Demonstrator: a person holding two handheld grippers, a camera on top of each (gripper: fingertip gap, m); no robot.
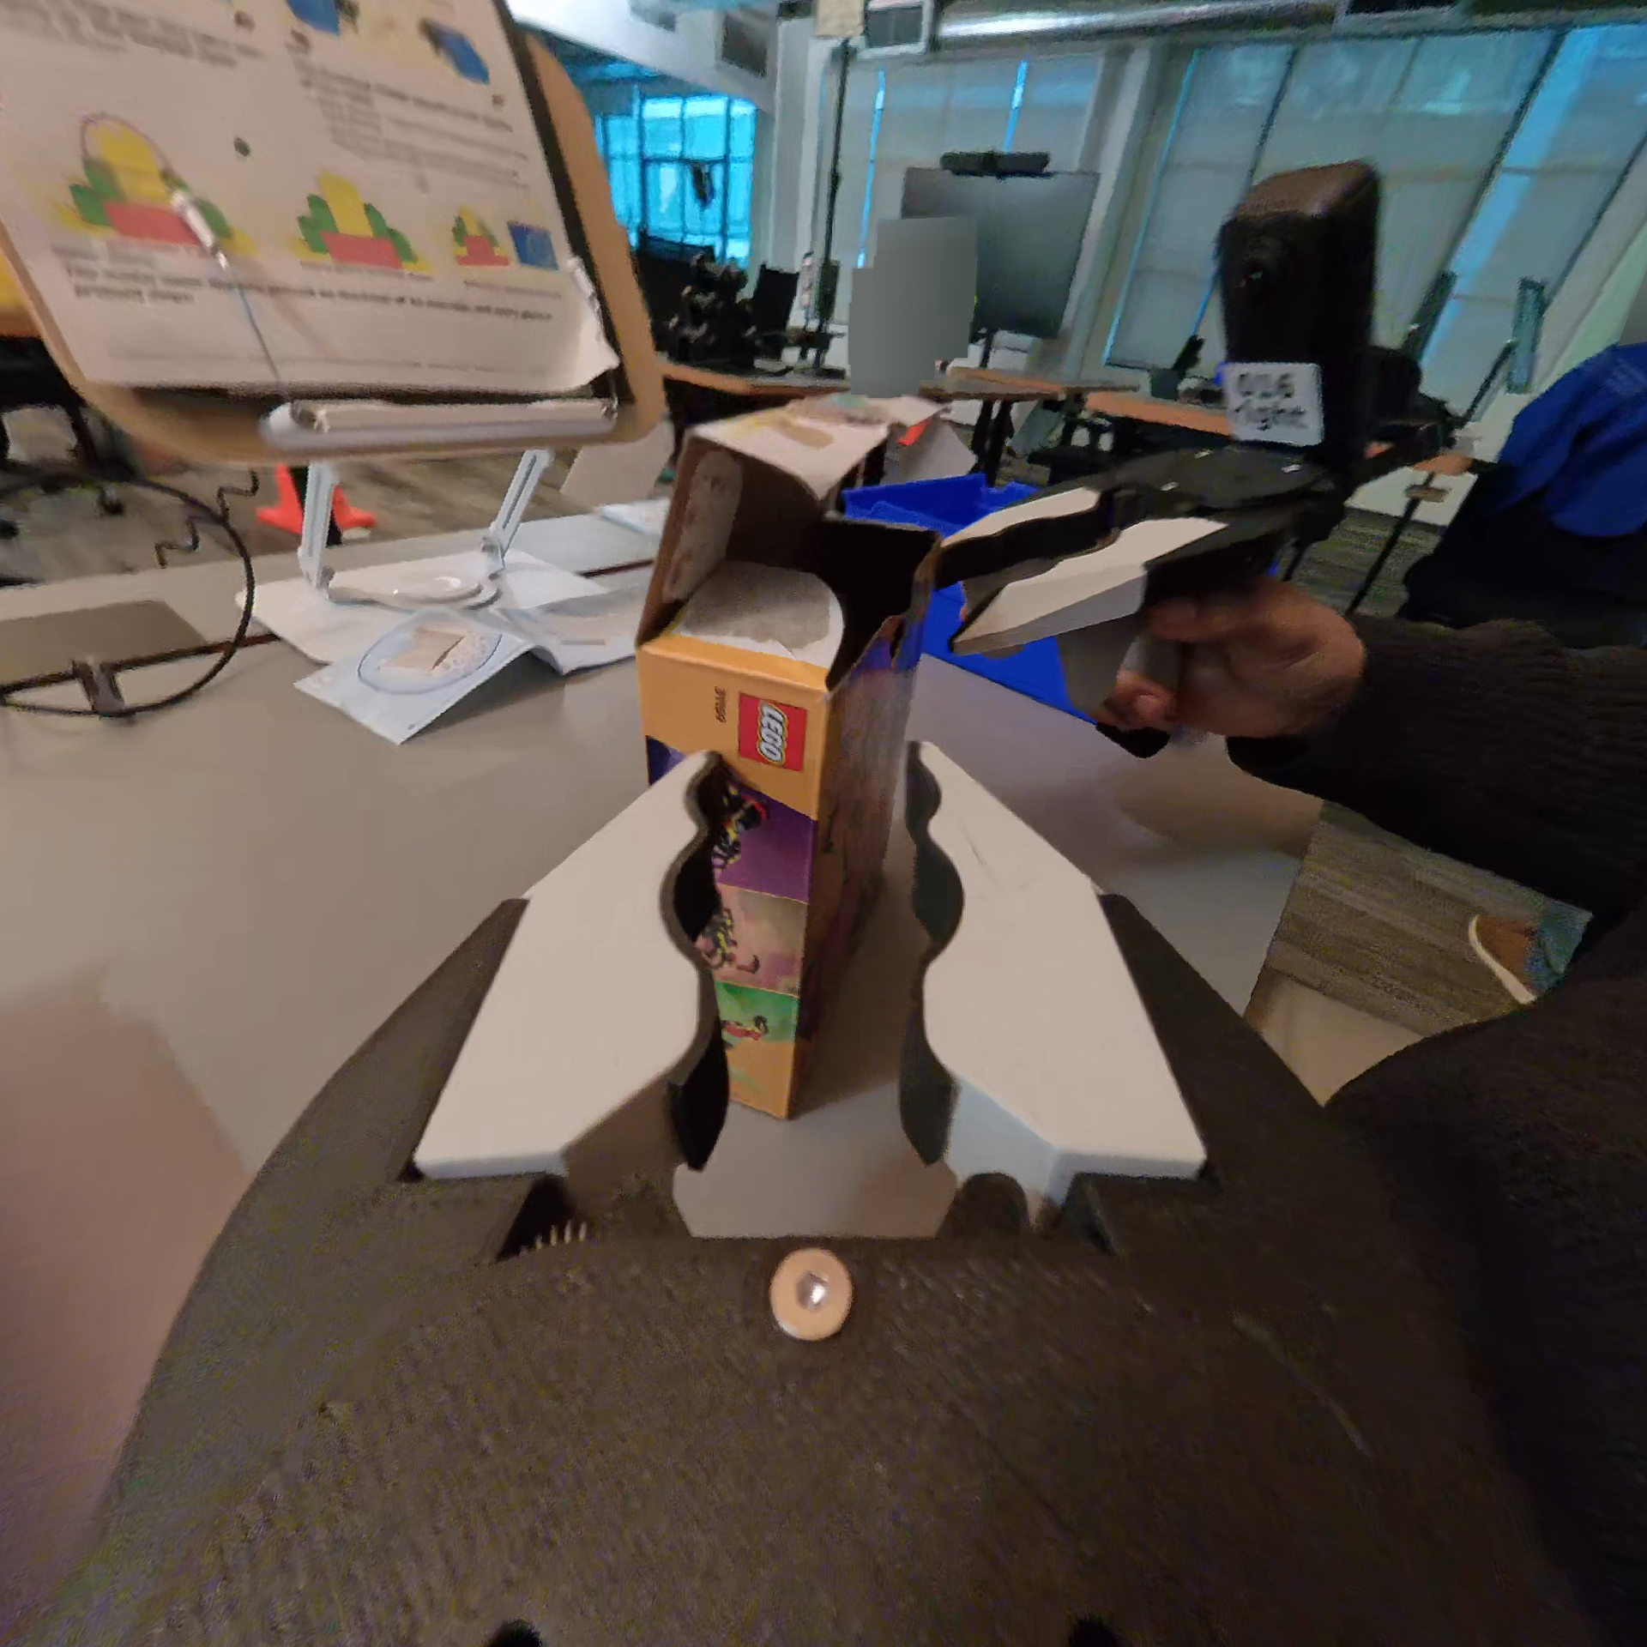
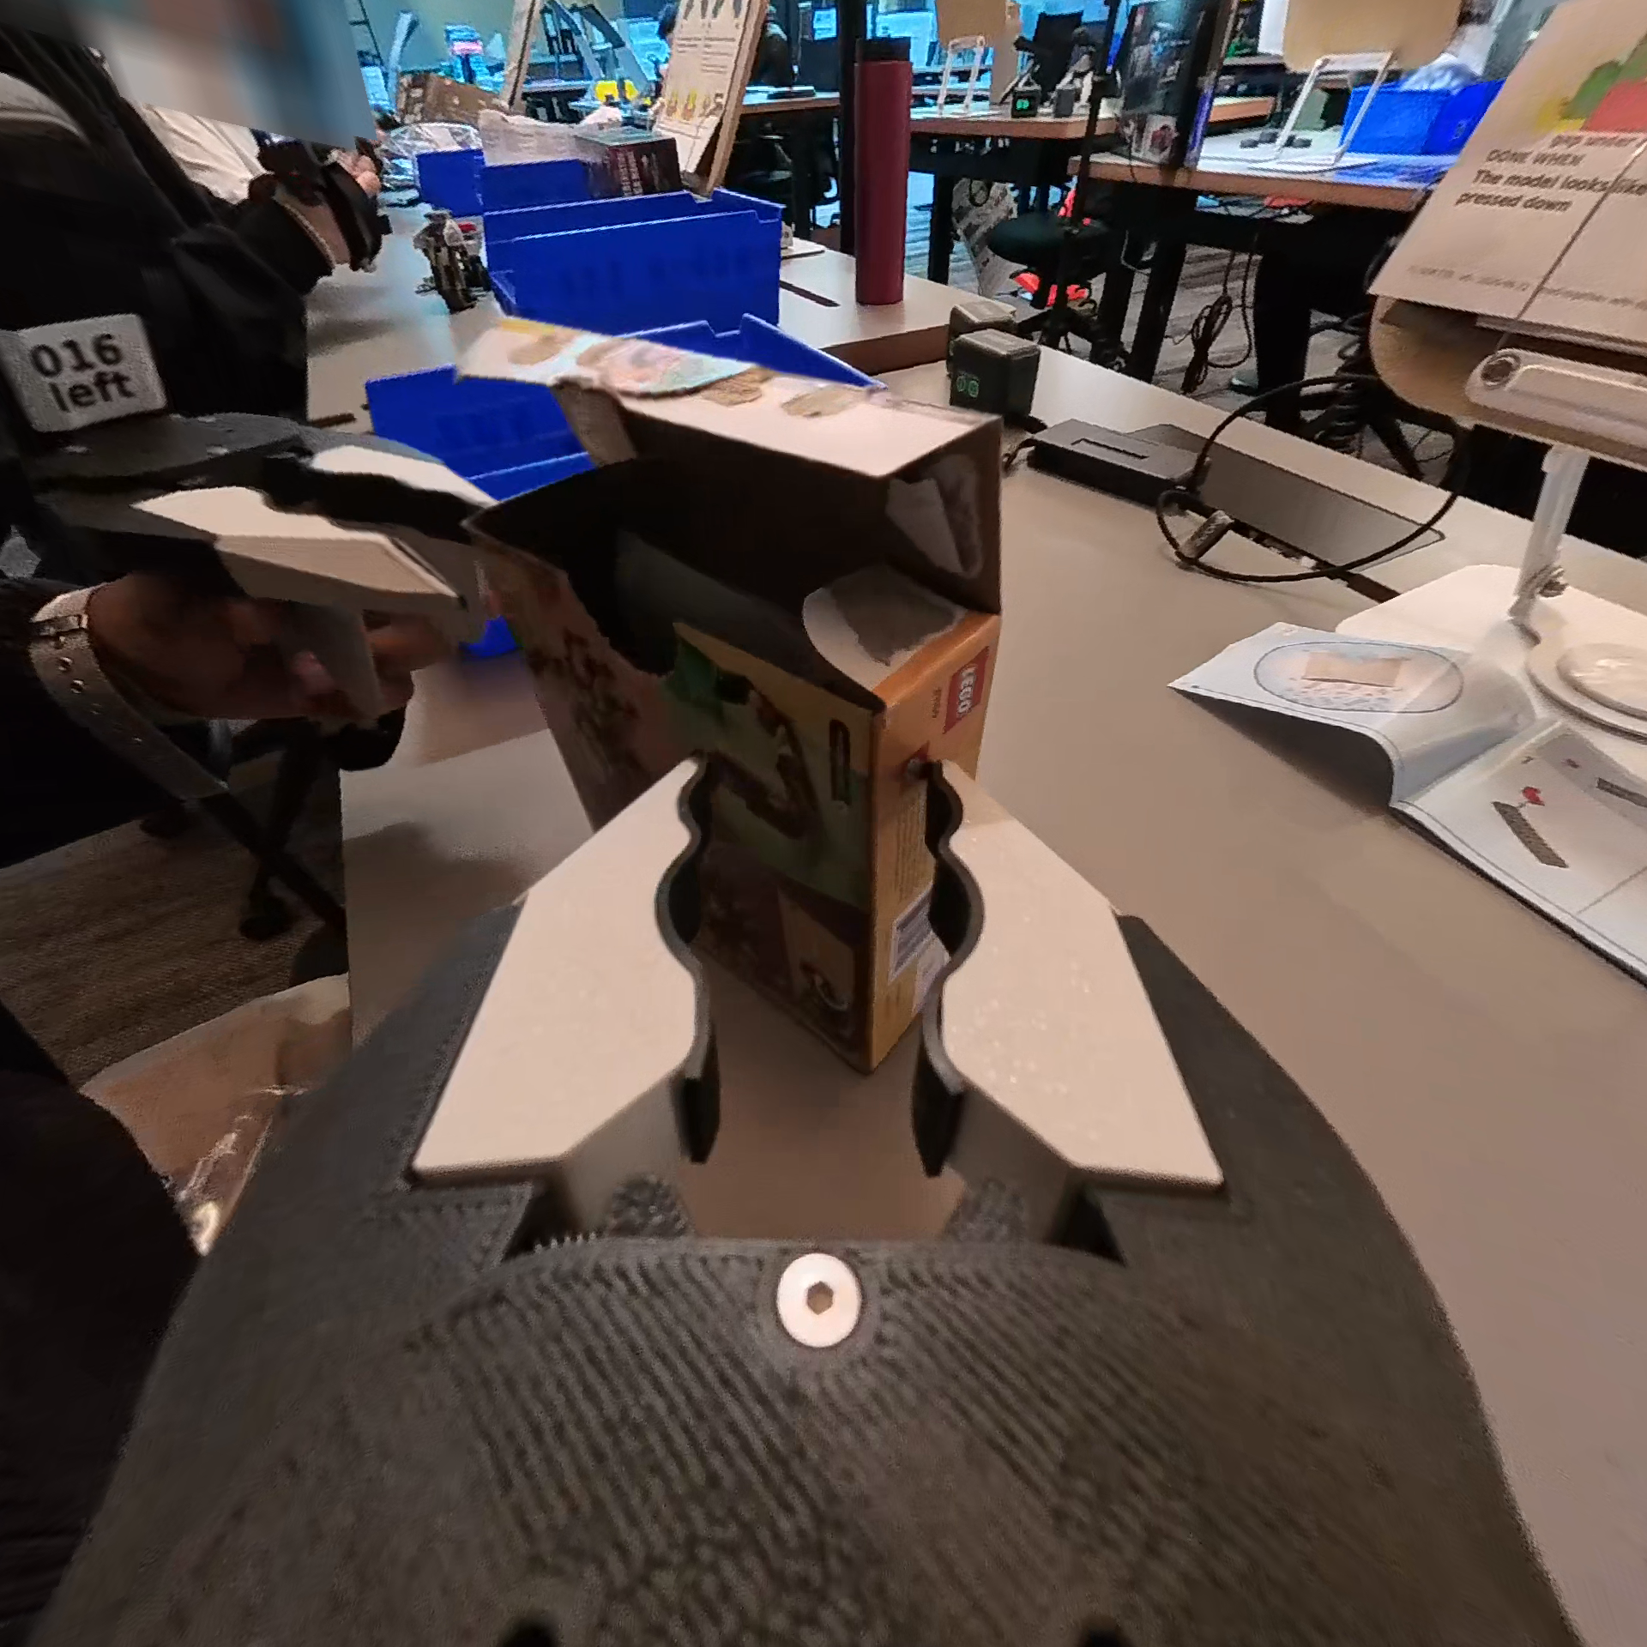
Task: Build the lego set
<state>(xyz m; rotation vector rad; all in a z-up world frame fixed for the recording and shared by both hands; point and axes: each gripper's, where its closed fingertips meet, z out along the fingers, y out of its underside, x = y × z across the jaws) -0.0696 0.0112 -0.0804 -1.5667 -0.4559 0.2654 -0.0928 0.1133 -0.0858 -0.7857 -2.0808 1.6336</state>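
Observation:
A lego box (image 1: 731,695) stands upright on the grey table (image 1: 267,891), its top flaps torn open. My left gripper (image 1: 815,766) has the box between its fingertips, and its jaws stand about a box thickness apart. In the right wrist view the left gripper (image 2: 481,553) meets the box (image 2: 766,713) at its upper left edge. My right gripper (image 2: 815,775) clasps the box from the opposite side. In the left wrist view the right gripper (image 1: 949,588) touches the box's upper right rim. What is inside the box is hidden.
An instruction sheet on a stand (image 1: 294,205) rises at the back left, with an open booklet (image 1: 446,659) at its foot. Blue bins (image 2: 624,258) sit behind the box. A black cable (image 1: 205,570), a dark red bottle (image 2: 882,178) and a small black device (image 2: 994,365) are nearby.

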